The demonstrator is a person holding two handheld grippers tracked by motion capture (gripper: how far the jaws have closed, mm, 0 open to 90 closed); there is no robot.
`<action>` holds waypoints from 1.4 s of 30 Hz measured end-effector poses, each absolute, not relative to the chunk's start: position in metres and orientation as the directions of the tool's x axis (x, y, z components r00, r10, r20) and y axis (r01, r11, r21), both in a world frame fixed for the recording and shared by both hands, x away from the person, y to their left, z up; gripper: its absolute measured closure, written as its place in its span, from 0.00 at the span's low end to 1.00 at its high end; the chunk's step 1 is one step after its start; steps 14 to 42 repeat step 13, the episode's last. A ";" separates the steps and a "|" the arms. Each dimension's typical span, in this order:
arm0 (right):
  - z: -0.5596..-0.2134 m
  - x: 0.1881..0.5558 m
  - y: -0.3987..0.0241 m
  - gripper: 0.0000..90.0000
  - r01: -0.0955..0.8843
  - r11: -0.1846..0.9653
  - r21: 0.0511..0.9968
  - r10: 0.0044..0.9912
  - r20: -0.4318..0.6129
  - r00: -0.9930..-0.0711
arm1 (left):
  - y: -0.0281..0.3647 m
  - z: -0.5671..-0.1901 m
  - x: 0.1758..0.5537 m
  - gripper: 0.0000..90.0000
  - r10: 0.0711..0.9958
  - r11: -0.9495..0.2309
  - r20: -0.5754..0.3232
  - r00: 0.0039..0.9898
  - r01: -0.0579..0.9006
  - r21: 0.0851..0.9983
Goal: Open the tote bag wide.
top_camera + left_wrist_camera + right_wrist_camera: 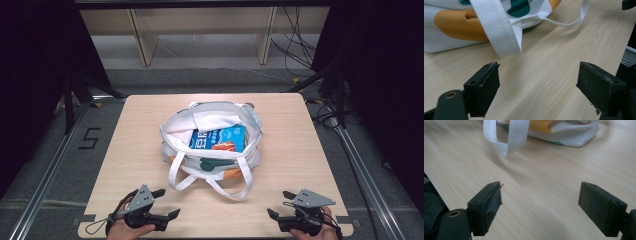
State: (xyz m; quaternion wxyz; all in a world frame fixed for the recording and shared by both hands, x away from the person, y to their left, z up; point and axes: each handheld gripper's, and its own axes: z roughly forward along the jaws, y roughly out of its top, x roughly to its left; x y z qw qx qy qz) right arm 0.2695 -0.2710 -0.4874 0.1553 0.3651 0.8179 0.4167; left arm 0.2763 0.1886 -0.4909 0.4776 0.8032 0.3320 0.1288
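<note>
Both the left gripper (165, 203) and the right gripper (281, 204) rest at the near edge of the table (310, 150) with jaws spread wide and nothing between them. The white bag (212, 142) lies ahead of and between them, its mouth open on a blue packet (217, 138), and its loose straps (235, 192) trail toward the jaws. The likeliest slip is a jaw snagging or pinching only one strap, which would drag or tip the bag and could spill the packet, though I cannot tell how firmly the packet sits inside.
</note>
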 end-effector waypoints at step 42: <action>-0.488 0.270 -0.271 0.22 0.477 0.383 0.791 0.737 0.049 -0.674 | 0.192 -0.494 0.281 0.19 0.677 -0.318 -0.120 0.726 0.436 0.842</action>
